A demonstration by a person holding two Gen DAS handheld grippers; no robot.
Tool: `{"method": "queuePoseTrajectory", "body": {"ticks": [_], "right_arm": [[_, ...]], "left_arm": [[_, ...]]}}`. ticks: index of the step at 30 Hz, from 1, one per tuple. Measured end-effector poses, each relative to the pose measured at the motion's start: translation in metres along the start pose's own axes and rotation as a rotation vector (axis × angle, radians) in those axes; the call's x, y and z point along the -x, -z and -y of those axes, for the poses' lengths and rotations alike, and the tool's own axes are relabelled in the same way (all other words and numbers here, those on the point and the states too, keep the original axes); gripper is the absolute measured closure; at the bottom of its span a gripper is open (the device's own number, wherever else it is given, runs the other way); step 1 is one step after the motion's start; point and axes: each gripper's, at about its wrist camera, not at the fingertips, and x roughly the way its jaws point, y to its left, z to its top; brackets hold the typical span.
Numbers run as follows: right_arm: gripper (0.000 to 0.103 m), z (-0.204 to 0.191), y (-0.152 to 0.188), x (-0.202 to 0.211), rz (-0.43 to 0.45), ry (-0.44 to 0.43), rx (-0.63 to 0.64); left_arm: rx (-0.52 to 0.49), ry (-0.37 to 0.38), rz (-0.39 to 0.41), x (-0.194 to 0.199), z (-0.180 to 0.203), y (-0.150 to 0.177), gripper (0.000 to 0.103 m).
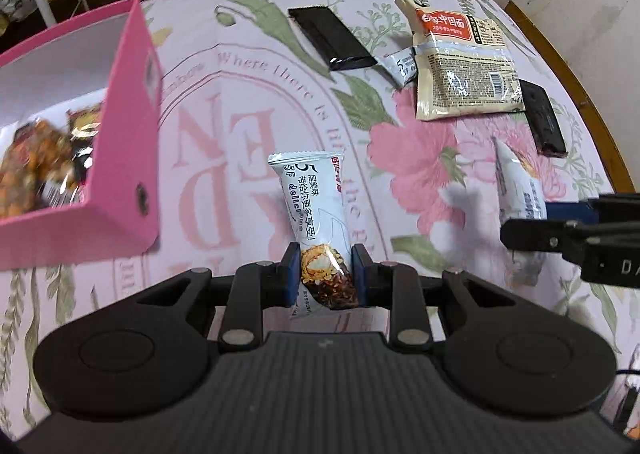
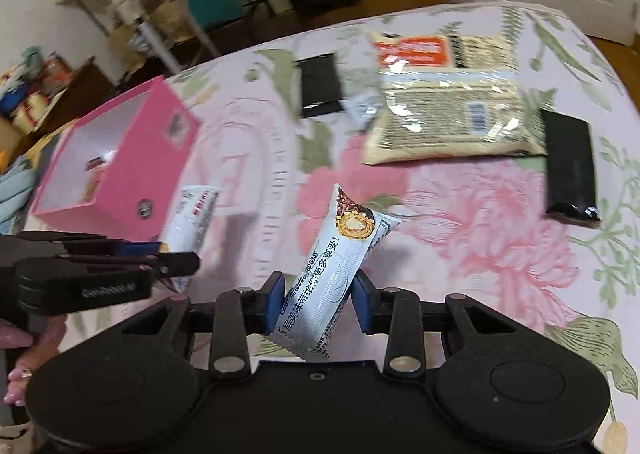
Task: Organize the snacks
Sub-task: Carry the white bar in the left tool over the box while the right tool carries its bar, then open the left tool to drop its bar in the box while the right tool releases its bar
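My left gripper (image 1: 326, 258) is shut on the lower end of a white wrapped snack bar (image 1: 310, 205), held upright above the flowered tablecloth. To its left stands an open pink box (image 1: 128, 121) with several snacks (image 1: 36, 161) inside. My right gripper (image 2: 318, 282) is shut on a second white snack bar (image 2: 340, 254), which tilts to the right. In the left wrist view the right gripper (image 1: 520, 219) comes in from the right edge with its bar (image 1: 518, 185). In the right wrist view the left gripper (image 2: 176, 254) with its bar (image 2: 192, 213) hangs just in front of the pink box (image 2: 120, 181).
On the cloth farther back lie a beige noodle pack (image 1: 460, 69), two black bars (image 1: 332, 37) (image 1: 544, 121) and a small white packet (image 1: 402, 63). A person's hand (image 2: 24, 354) holds the left gripper. The table's wooden edge (image 1: 576, 77) curves along the right. Shelves and boxes stand beyond.
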Motion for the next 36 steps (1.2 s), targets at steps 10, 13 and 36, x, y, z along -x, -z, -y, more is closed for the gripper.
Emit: {"method": "queuePoseTrajectory", "body": {"ticks": [10,13,36], "right_arm": [[0.062,-0.071,-0.021,0.014,-0.046,-0.133,0.208],[0.062,-0.098,-0.031,0.015,-0.042,-0.167,0.299],[0.062,-0.269,-0.120,-0.117,-0.021,-0.357,0.764]], "left_arm": [[0.041,-0.055,0.078,0.061,-0.036,0.007,0.077],[0.076,-0.058,0.114,0.080,-0.054,0.004,0.077],[0.402,-0.456,0.178,0.080,-0.243,-0.037,0.077]]}}
